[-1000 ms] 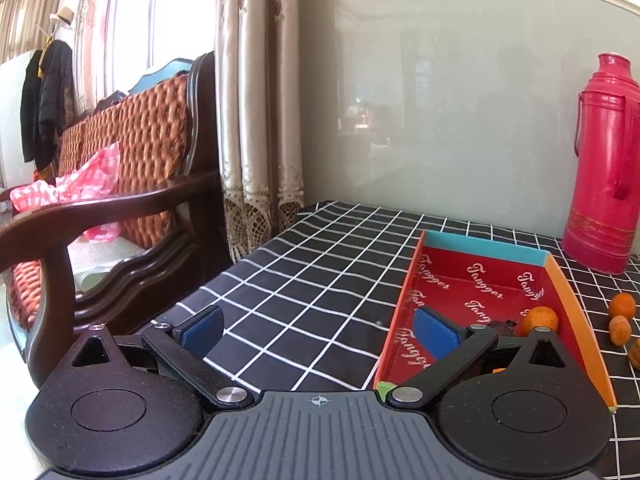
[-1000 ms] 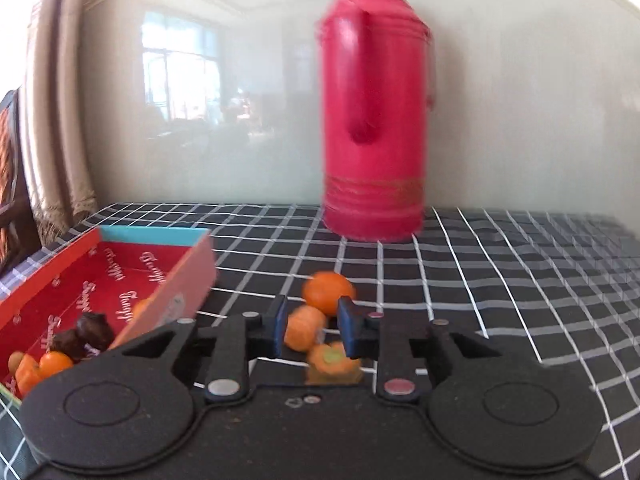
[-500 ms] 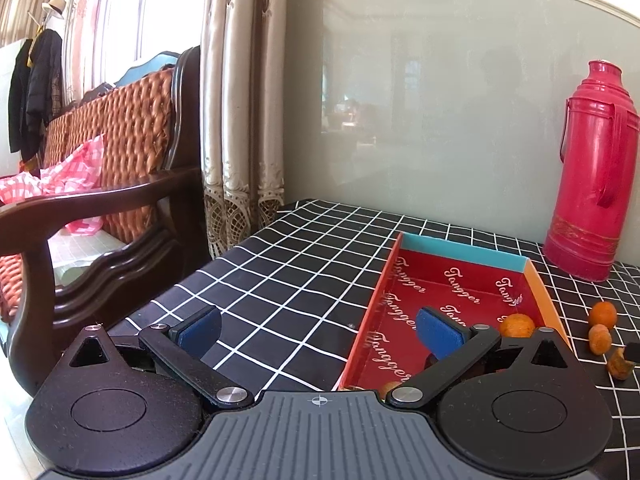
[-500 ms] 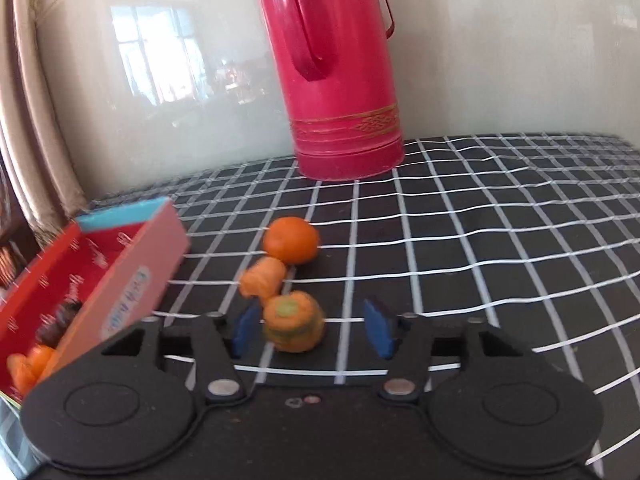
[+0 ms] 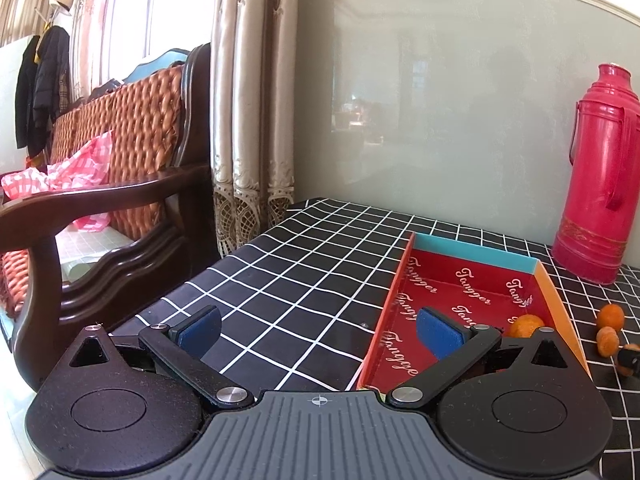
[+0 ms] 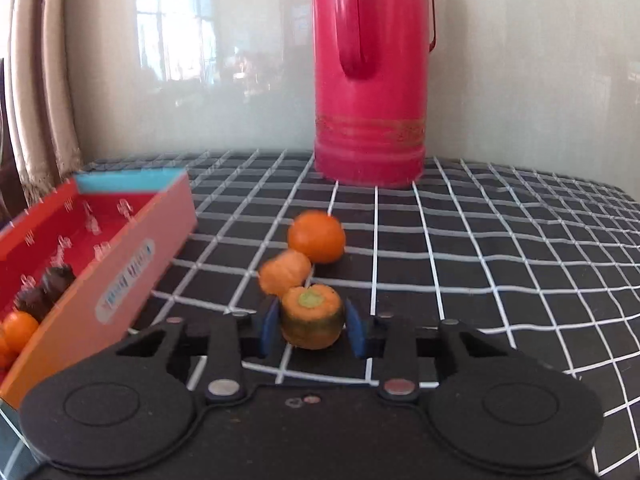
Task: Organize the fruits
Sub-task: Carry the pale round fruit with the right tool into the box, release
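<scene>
Fingers (image 6: 267, 330) close around persimmon (image 6: 312, 317); left view hides this.

The shallow red cardboard box with a teal far wall and orange side wall (image 5: 472, 288), lying ahead of and to the right of the left gripper (image 5: 318, 330), carries the word "Tangger" repeated in pale script across its floor and inner left wall. In the right wrist view the same box (image 6: 132, 248) bears an oval label (image 6: 125, 280) on its outer orange wall, left of the right gripper (image 6: 312, 330); its blue lettering is too blurred to read. No other legible text observed.
</scene>
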The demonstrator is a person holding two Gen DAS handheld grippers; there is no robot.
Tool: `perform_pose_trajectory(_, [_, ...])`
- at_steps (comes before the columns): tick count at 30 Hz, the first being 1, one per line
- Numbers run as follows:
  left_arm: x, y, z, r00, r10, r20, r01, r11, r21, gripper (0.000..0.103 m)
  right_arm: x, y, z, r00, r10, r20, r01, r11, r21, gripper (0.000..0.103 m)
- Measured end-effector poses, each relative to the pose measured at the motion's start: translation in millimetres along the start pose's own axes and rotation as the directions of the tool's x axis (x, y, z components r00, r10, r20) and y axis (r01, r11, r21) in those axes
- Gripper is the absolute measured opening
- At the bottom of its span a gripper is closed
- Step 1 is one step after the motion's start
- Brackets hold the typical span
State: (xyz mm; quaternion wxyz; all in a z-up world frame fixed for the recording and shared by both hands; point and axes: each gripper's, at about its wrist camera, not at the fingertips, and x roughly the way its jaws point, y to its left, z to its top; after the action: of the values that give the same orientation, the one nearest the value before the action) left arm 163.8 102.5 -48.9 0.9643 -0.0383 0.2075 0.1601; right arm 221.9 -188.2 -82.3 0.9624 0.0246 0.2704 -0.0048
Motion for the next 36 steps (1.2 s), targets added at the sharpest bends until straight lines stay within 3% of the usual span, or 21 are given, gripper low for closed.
perform_pose_trajectory(4, [0.5,3.5,-0.4,1.000,0.004,-0.003,-0.004,1.000,-0.009,0.103,-25.0,15.6,12.5,0.982,0.168,0.086,-0.170,0.985,0.014,0.028])
perform_pose_trajectory(8, [0.8,4.7,-1.6,1.000,0.012,-0.007,-0.012,1.000,-0.005,0.103,-32.3,42.0,13.7,0.950,0.303,0.074,-0.300,0.953,-0.040,0.028])
perform_pose_trajectory(12, [1.2,6.1,-1.7,1.000,0.022,-0.008,-0.022,1.000,-0.001,0.103,-30.9,68.6,8.3,0.930,0.367,0.032,-0.362,0.927,-0.100,0.028])
perform_pose_trajectory(16, [1.7,6.9,-1.7,1.000,0.028,-0.010,-0.028,1.000,-0.002,0.103,-36.2,79.9,4.8,0.927,0.375,0.020,-0.367,0.916,-0.161,0.031])
perform_pose_trajectory(19, [1.8,6.3,-1.7,1.000,0.029,-0.009,-0.029,1.000,-0.004,0.103,-41.0,78.8,3.7,0.941,0.335,0.045,-0.323,0.932,-0.165,0.074])
perform_pose_trajectory(25, [0.3,-0.9,-3.0,1.000,0.021,-0.003,-0.021,1.000,0.010,0.103,-51.1,53.3,10.7,0.964,0.231,0.131,-0.216,0.969,-0.118,0.074])
perform_pose_trajectory(30, [-1.9,-14.9,-4.3,1.000,0.002,0.003,-0.002,0.999,0.033,0.103,-47.5,20.6,9.7,0.991,0.033,0.129,-0.031,0.999,-0.017,0.089])
perform_pose_trajectory(33, [-5.1,-30.7,-5.6,1.000,-0.024,0.012,0.023,0.998,0.056,0.103,-41.9,0.4,6.8,0.988,-0.117,0.103,0.115,0.993,0.026,0.094])
perform_pose_trajectory(36, [-9.9,-51.3,-7.0,0.998,-0.061,0.026,0.058,0.994,0.089,0.103,-37.8,-22.0,2.0,0.966,-0.253,0.056,0.249,0.966,0.073,0.095])
